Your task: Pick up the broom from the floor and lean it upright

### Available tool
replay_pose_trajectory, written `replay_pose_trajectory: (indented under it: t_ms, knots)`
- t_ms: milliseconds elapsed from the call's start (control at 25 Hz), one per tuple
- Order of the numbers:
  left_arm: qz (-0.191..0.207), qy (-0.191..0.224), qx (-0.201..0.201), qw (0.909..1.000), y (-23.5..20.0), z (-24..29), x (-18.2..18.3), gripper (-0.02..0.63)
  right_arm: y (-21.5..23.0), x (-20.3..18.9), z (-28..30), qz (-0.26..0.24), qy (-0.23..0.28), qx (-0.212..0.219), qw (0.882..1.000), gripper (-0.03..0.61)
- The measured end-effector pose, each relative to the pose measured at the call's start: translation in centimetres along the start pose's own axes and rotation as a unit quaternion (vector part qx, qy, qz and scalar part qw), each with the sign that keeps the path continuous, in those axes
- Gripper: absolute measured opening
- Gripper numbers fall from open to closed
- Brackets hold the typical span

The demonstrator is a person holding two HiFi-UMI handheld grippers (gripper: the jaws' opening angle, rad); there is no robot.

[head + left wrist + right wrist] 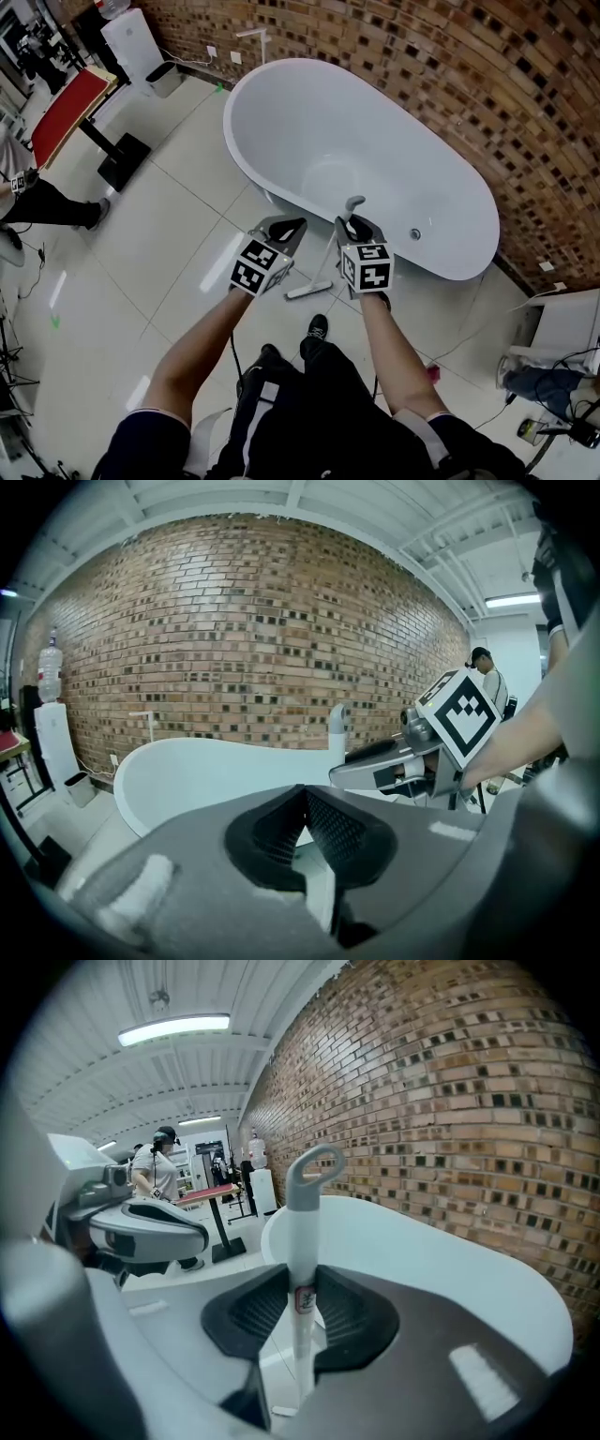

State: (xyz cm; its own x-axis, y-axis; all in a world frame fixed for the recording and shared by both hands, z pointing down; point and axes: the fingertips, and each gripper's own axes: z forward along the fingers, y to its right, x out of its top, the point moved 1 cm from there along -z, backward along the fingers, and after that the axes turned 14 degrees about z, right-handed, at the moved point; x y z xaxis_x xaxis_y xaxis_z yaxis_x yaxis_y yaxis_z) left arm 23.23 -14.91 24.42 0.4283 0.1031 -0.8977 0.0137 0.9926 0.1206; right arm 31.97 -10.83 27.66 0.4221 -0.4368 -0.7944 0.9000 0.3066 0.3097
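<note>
The broom has a white handle (330, 258) topped by a grey hanging loop (352, 202). Its head (309, 289) rests on the tiled floor in front of the bathtub, and the handle stands nearly upright. My right gripper (359, 228) is shut on the handle just below the loop, and the handle (302, 1241) runs up between its pads (337, 1312). My left gripper (286, 228) hangs just left of the broom, shut with nothing in it; its jaw tips meet (302, 794). From the left gripper view, the right gripper (375, 761) and the loop (336, 726) show to the right.
A white oval bathtub (281, 103) stands along a brick wall (469, 66) right behind the broom. At the far left are a red-topped table (66, 108), a water dispenser (131, 42) and a bin (164, 80). A person's leg (47, 202) shows left. A white stand and cables (562, 328) sit right.
</note>
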Motion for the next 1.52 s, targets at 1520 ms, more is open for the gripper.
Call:
replay_pose_trajectory:
  t_ms: [1520]
  knots:
    - [-0.022, -0.010, -0.101, 0.9946, -7.8, 6.8, 0.8, 0.000, 7.0, 4.7, 10.3, 0.062, 0.030, -0.103, 0.992, 0.100]
